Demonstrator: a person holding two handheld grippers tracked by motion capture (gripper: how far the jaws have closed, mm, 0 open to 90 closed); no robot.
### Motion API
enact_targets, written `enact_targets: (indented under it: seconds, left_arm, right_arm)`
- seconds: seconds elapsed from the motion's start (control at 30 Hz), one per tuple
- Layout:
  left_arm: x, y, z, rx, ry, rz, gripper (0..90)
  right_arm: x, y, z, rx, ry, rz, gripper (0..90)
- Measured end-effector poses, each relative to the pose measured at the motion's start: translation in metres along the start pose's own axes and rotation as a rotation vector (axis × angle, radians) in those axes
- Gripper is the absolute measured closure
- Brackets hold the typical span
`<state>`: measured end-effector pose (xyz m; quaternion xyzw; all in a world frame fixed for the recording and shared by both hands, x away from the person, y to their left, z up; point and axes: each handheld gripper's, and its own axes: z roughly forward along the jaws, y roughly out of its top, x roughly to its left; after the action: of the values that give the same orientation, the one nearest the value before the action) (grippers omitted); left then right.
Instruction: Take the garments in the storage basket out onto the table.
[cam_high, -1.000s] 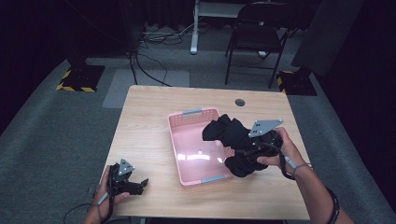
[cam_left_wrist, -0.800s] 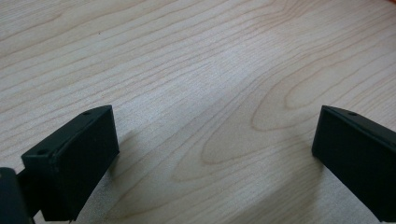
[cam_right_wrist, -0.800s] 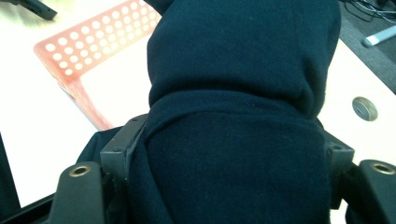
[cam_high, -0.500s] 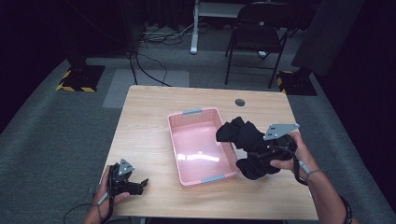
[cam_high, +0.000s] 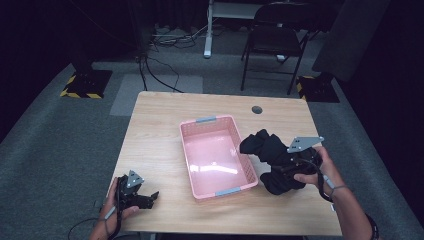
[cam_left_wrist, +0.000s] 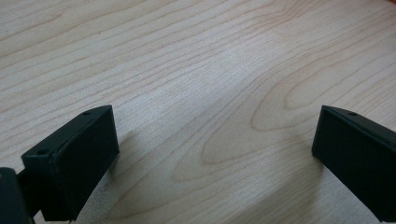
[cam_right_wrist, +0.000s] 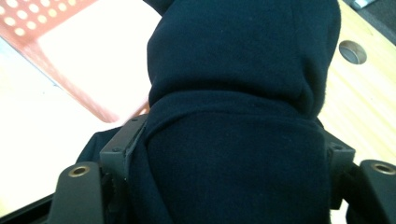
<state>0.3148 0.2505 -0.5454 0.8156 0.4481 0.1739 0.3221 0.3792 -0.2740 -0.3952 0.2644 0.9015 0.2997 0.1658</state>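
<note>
Gripping a bulky wad of black cloth (cam_high: 272, 160), the right claw (cam_high: 292, 165) holds it just beside the right wall of the pink basket (cam_high: 218, 156), over the counter (cam_high: 160, 125); in the right gripper view the fabric (cam_right_wrist: 233, 116) bulges out well past both jaws. That overhang is the main risk: only a fold seems to be pinched, so the loose bulk could slide free, or a trailing lobe could drag on the basket rim and tug the light basket sideways. I cannot tell how deep the bite goes, since the cloth hides the jaw faces.

The left claw (cam_high: 137, 197) rests on the counter at the near left corner, jaws spread wide over bare wood (cam_left_wrist: 210, 93) and grasping nothing. It sits near the front edge, so a careless nudge could push it off.

Room for moving is fair: open counter lies left of the basket and behind it, up to a small round hole (cam_high: 257, 109) near the far edge. On the right, cloth and hand sit near the counter's right edge, with little margin.
</note>
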Motion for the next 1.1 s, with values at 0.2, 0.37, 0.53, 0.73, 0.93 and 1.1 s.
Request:
enact_targets:
  seconds: [0.2,0.37,0.53,0.73,0.93,1.1]
  left_arm:
    - [0.000,0.000,0.000,0.000,0.000,0.000,0.0]
    - [0.000,0.000,0.000,0.000,0.000,0.000,0.0]
    - [0.000,0.000,0.000,0.000,0.000,0.000,0.0]
    - [0.000,0.000,0.000,0.000,0.000,0.000,0.0]
    - [0.000,0.000,0.000,0.000,0.000,0.000,0.0]
    - [0.000,0.000,0.000,0.000,0.000,0.000,0.0]
  right_arm:
    - [-0.003,-0.006,0.008,0.015,0.001,0.015,28.7]
    - [-0.005,-0.013,0.015,0.029,-0.001,0.025,28.6]
    - [-0.006,-0.020,0.028,0.047,0.005,0.038,28.4]
    - [-0.006,-0.026,0.044,0.059,0.014,0.052,28.4]
    - [-0.007,-0.032,0.055,0.069,0.024,0.069,28.2]
    - [-0.006,-0.037,0.066,0.091,0.028,0.076,27.9]
